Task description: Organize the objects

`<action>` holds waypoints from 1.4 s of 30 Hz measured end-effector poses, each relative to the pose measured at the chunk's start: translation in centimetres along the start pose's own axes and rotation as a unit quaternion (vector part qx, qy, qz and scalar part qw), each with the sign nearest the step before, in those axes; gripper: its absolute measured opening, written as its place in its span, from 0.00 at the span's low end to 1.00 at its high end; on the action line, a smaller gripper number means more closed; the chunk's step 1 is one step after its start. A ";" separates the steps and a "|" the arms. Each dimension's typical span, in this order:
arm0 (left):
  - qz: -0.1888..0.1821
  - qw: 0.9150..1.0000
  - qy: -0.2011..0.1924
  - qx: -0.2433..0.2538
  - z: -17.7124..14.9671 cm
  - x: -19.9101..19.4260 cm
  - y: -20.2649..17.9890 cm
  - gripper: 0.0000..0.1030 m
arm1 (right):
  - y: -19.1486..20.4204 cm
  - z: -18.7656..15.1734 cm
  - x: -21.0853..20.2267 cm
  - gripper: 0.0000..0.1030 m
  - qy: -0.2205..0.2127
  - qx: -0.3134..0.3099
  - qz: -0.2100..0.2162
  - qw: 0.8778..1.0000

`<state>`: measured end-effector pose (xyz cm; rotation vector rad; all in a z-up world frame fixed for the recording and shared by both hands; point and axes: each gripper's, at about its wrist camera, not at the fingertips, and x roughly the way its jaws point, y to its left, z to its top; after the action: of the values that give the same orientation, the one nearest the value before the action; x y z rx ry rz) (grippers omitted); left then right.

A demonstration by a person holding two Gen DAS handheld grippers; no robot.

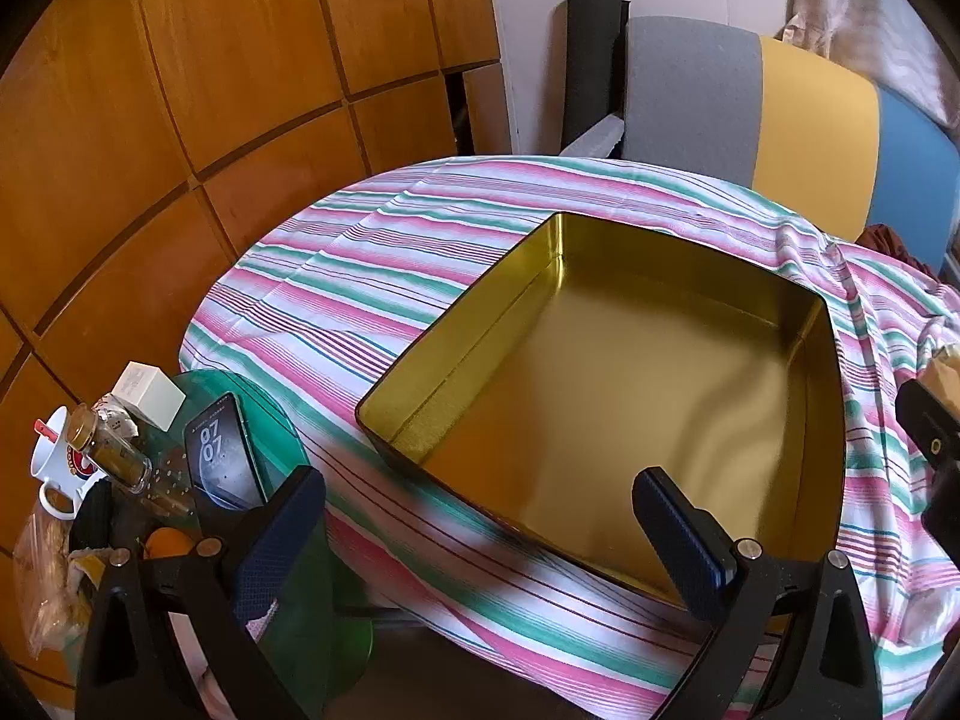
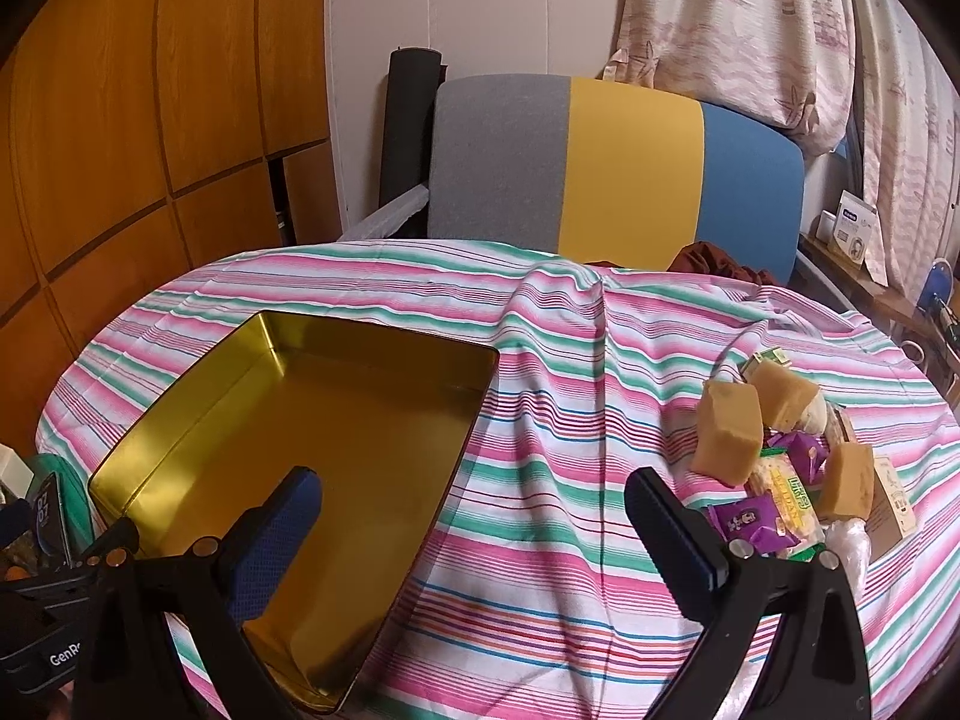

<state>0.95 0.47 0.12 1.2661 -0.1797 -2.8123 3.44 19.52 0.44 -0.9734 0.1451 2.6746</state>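
Both grippers are hovering over the striped counter (image 2: 540, 432) with jaws spread wide, grasping nothing. The left gripper (image 1: 480, 516) is hanging at the near edge of the empty gold tin (image 1: 630, 372), which is filling the frame's centre. The right gripper (image 2: 474, 510) is pointing between the tin (image 2: 312, 432), lower left, and the snack pile (image 2: 780, 456) at right.

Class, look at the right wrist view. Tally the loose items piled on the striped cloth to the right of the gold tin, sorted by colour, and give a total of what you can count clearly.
Tan blocks: 3
Purple packets: 2 clearly, perhaps more half hidden
Yellow-and-green packet: 1
Total: 6 counted clearly. Other items in the pile are partly hidden. The gold tin holds nothing.
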 end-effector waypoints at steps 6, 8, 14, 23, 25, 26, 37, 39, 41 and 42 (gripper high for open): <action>0.004 1.000 0.001 0.007 -0.3 -0.1 -0.5 1.00 | -0.7 -0.1 -0.3 1.00 -0.002 0.005 -0.003 1.000; 0.003 1.000 0.004 0.007 -0.5 -0.1 -0.7 1.00 | -1.0 0.0 -0.6 1.00 -0.006 0.008 -0.003 1.000; -0.044 0.999 0.032 0.001 -1.1 0.0 -1.4 1.00 | -2.9 0.0 -2.1 1.00 -0.046 0.047 0.050 0.997; -0.074 0.995 0.035 0.050 -2.6 -1.0 -5.4 1.00 | -6.7 -0.6 -3.7 1.00 -0.075 0.071 0.082 0.991; -0.090 0.993 0.037 0.068 -3.0 -1.3 -6.5 1.00 | -8.2 -1.0 -3.7 1.00 -0.062 0.084 0.080 0.991; -0.101 0.991 0.038 0.081 -3.2 -1.5 -7.2 1.00 | -9.2 -1.3 -3.6 1.00 -0.050 0.093 0.079 0.991; -0.182 0.962 0.004 0.203 -5.3 -4.7 -16.3 1.00 | -20.5 -5.9 -6.2 1.00 -0.026 0.129 -0.097 0.987; -0.201 0.952 0.005 0.230 -5.9 -5.2 -18.6 1.00 | -22.8 -7.0 -6.4 1.00 -0.020 0.159 -0.103 0.982; -0.218 0.943 0.004 0.251 -6.3 -5.7 -20.6 1.00 | -24.8 -8.0 -6.6 1.00 -0.019 0.188 -0.105 0.976; -0.231 0.936 0.002 0.264 -6.6 -6.0 -21.8 1.00 | -25.5 -8.5 -6.6 1.00 -0.018 0.199 -0.109 0.974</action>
<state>9.82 22.09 -2.54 1.5881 -0.7836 -3.2932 21.23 40.65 -1.65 -0.7633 0.5146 2.3350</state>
